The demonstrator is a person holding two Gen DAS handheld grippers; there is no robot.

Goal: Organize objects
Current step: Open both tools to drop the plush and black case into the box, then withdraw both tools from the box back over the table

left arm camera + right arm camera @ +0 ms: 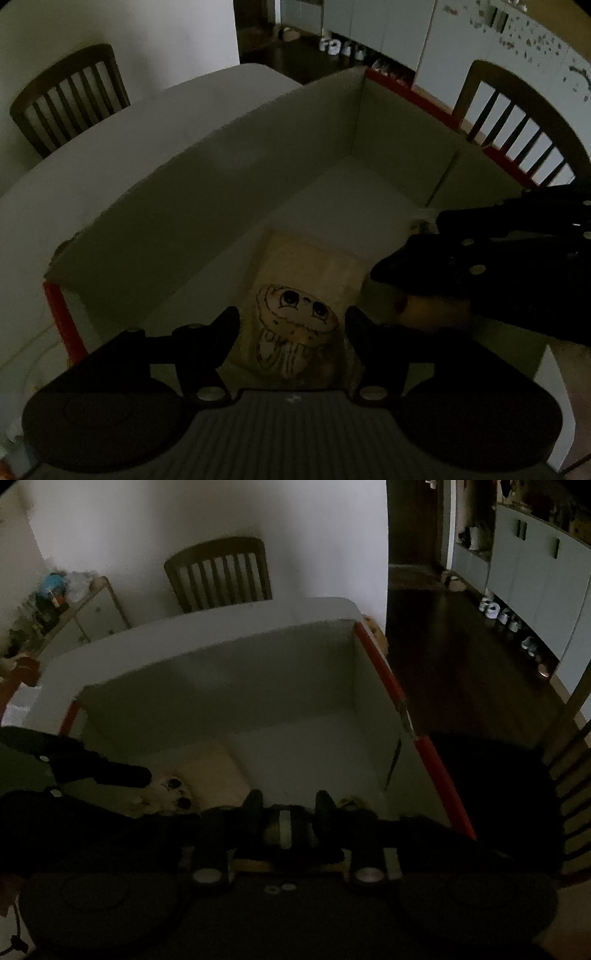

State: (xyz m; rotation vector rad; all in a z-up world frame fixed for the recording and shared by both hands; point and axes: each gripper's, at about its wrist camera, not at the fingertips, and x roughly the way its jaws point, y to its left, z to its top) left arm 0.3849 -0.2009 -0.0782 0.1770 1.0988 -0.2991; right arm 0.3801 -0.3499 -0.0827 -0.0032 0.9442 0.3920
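A white cardboard box with red-taped edges was recorded on the white tabletop; all positions below are given relative to this box. Lighting was dim.

The left gripper was held over the near end of the box, its fingers spread apart on either side of a cream pouch printed with a big-eyed cartoon figure. No contact between fingers and pouch could be confirmed. The pouch lay on the box floor at the near end, partly over a flat beige item.

The right gripper was positioned at the near right corner of the box. Its fingers were closed on a small pale object, whose identity could not be determined in the shadow. In the left wrist view the right gripper was seen above something rounded and tan.

Wooden chairs stood beyond the box.
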